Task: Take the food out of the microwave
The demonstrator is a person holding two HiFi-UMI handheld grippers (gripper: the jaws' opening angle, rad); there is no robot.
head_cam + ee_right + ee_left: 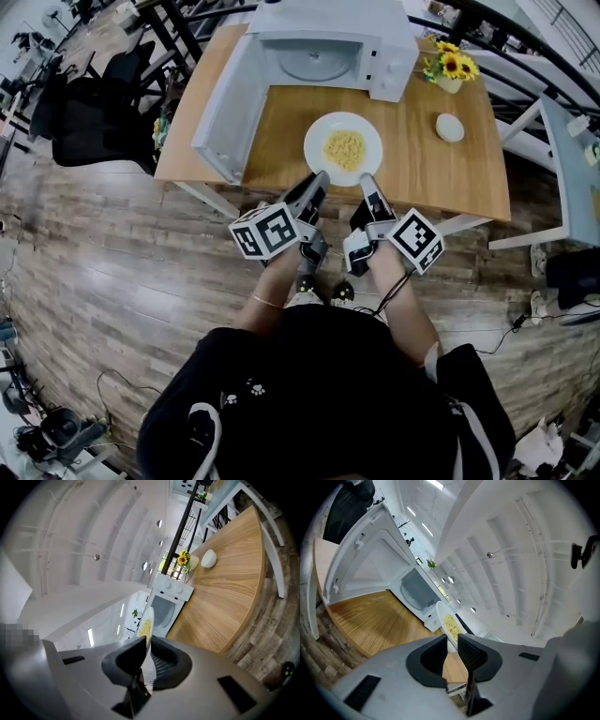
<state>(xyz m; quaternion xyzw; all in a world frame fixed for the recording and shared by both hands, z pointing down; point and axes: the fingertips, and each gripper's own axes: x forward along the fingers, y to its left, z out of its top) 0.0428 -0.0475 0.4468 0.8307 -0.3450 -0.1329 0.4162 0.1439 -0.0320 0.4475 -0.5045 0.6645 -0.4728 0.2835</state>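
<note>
My left gripper (317,180) and right gripper (368,181) each clench the near rim of the plate (319,141), at its 7 and 5 o'clock. The plate is round and level over the table (441,183), with the yellow food (344,148) facing up. Beyond it at 12 o'clock stands the microwave (375,37), its door (230,108) swung out toward 10 o'clock. Sunflowers (452,66) stand at 1 o'clock.

Wooden table (441,178): microwave (328,37), sunflowers (450,67), perhaps a bowl (450,127)
</note>
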